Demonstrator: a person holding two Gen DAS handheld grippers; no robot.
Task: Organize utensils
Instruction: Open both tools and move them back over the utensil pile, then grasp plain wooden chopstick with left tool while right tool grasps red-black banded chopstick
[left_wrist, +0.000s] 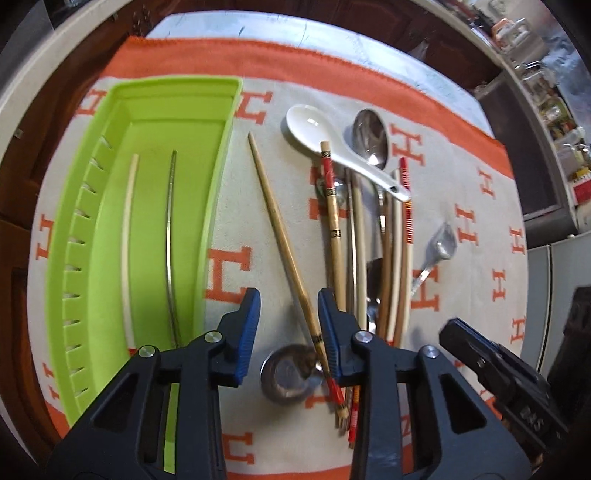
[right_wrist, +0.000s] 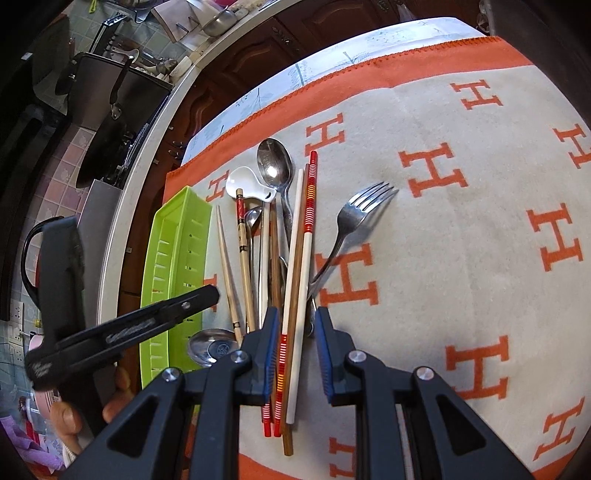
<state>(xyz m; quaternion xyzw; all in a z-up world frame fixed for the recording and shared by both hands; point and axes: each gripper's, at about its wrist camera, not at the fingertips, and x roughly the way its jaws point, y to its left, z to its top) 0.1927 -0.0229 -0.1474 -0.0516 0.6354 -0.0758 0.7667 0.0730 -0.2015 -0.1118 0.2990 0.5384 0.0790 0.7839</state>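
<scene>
Left hand-held gripper (left_wrist: 289, 334), spread, is straddling a bamboo chopstick (left_wrist: 280, 236); closing, seemingly, then transferring to green tray (left_wrist: 155, 206).

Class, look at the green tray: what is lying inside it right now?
Inside the green tray lie two single chopsticks, side by side: a pale chopstick and a metal chopstick. The tray's near end is hidden behind the left gripper, so anything there cannot be seen.

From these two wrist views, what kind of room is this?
Most likely a home kitchen. Dark pans hang by a tiled wall, a pale curved countertop edge runs over dark wooden cabinets, and mixed cutlery lies beside a lime-green plastic utensil tray on an orange-and-cream cloth.
</scene>
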